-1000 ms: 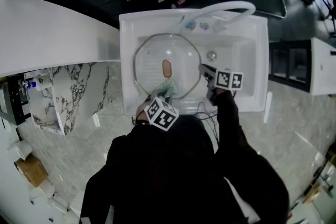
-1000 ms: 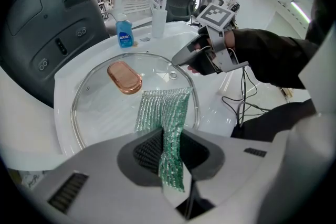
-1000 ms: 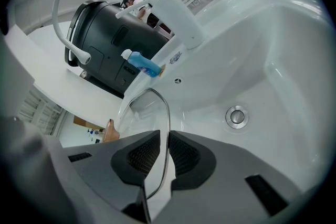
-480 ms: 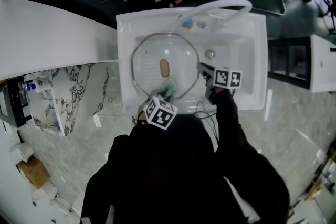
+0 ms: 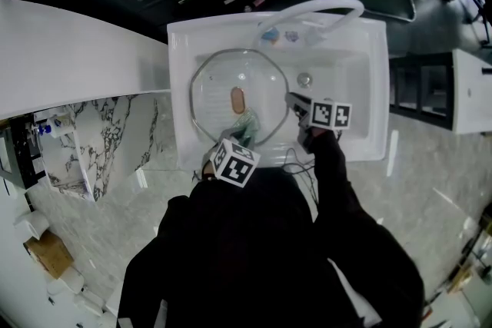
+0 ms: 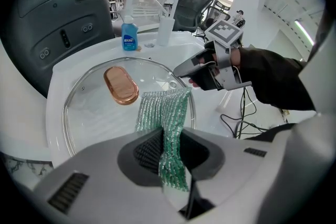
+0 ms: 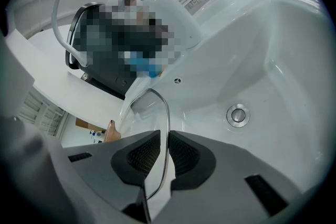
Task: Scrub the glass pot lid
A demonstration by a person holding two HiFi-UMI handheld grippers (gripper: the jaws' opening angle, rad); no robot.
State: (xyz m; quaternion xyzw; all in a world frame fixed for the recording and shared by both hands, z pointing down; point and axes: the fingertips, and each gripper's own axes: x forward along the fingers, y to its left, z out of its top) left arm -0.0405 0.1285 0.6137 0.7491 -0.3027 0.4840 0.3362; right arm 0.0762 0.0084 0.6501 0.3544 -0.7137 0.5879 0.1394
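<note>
Fingers (image 6: pixel 148 150) of the left gripper (image 6: pixel 169 150) are clamped on a green mesh scrubber (image 6: pixel 164 108). Its free end lies on the glass pot lid (image 6: pixel 94 113), just beside the copper-coloured handle (image 6: pixel 121 85). Fingers (image 7: pixel 137 157) of the right gripper (image 7: pixel 166 150) are closed on the lid's metal rim. The lid sits in the white sink (image 5: pixel 361 81), left of the drain (image 7: pixel 237 115).

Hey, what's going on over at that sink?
A person is working on a glass pot lid in a white sink, with a handheld gripper in each hand. The right gripper is clamped on the lid's metal rim, apparently to steady it. The left gripper pinches a green scrubbing cloth, whose free end lies on the glass beside the lid's brown handle.
</note>
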